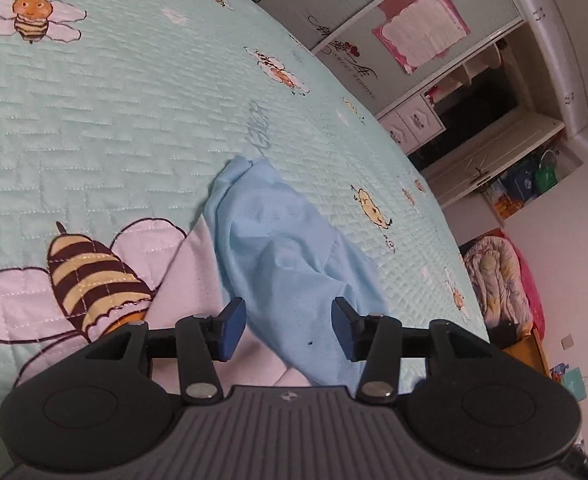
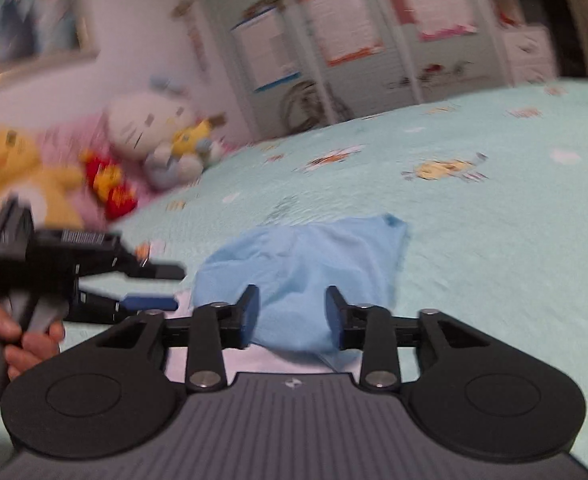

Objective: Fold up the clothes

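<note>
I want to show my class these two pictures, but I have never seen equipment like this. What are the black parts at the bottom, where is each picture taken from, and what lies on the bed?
No robot here: a person holds a black two-finger tool in each hand. Each picture comes from a camera on one tool, looking along its fingers. The first shows the left tool, the second the right tool; both are open and hold nothing. In the second, the left tool also appears, gripped by a hand. Ahead of both lies a crumpled light blue cloth garment over something white, on a mint green quilted bedspread with bee pictures. Blurred plush toys sit beyond.
</note>
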`<state>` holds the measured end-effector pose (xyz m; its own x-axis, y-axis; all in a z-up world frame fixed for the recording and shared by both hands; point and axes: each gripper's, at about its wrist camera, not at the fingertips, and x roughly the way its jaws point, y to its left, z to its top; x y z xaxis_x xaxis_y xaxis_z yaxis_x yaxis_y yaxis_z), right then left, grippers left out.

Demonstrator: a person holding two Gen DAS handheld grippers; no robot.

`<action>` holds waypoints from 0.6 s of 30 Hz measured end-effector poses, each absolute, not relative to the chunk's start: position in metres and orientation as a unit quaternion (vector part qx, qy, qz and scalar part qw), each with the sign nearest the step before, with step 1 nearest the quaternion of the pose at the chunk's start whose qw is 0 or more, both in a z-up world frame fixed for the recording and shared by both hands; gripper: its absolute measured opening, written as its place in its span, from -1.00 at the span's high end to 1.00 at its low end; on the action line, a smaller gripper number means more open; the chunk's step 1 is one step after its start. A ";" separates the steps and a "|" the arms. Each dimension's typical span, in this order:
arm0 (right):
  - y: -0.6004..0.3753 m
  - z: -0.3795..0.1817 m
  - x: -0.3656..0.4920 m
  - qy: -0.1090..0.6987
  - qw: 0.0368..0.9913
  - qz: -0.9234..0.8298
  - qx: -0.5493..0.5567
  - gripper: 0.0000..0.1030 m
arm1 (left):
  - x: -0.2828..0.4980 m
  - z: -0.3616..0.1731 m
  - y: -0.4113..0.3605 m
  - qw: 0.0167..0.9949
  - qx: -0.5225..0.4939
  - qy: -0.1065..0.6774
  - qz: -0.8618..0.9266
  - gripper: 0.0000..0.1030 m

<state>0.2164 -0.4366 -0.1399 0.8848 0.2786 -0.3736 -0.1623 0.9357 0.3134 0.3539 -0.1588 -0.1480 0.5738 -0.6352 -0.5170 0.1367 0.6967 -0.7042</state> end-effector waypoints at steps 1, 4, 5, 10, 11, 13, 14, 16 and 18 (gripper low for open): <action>-0.431 -0.138 0.222 0.215 0.960 0.123 0.131 0.14 | 0.353 -0.150 -0.158 0.829 -0.315 0.401 -0.230 0.03; -0.408 -0.131 0.232 0.220 0.963 0.136 0.083 0.14 | 0.348 -0.155 -0.154 0.835 -0.305 0.398 -0.229 -0.01; -0.400 -0.130 0.233 0.220 0.966 0.126 0.056 0.15 | 0.345 -0.158 -0.152 0.838 -0.302 0.392 -0.229 -0.01; -0.401 -0.144 0.227 0.185 0.980 0.030 0.073 0.13 | 0.330 -0.152 -0.142 0.886 -0.278 0.317 -0.192 0.02; -0.409 -0.149 0.228 0.181 0.978 0.026 0.104 0.11 | 0.330 -0.146 -0.142 0.896 -0.271 0.302 -0.182 0.02; -0.425 -0.159 0.229 0.173 0.971 0.018 0.167 0.00 | 0.341 -0.132 -0.151 0.915 -0.239 0.283 -0.162 0.02; -0.434 -0.164 0.230 0.169 0.965 0.013 0.198 -0.03 | 0.348 -0.126 -0.158 0.923 -0.219 0.276 -0.153 0.02; -0.450 -0.174 0.231 0.160 0.952 0.005 0.260 -0.05 | 0.367 -0.118 -0.181 0.939 -0.167 0.265 -0.142 0.03; -0.468 -0.185 0.237 0.165 0.931 0.019 0.325 -0.05 | 0.378 -0.118 -0.212 0.959 -0.088 0.234 -0.133 0.03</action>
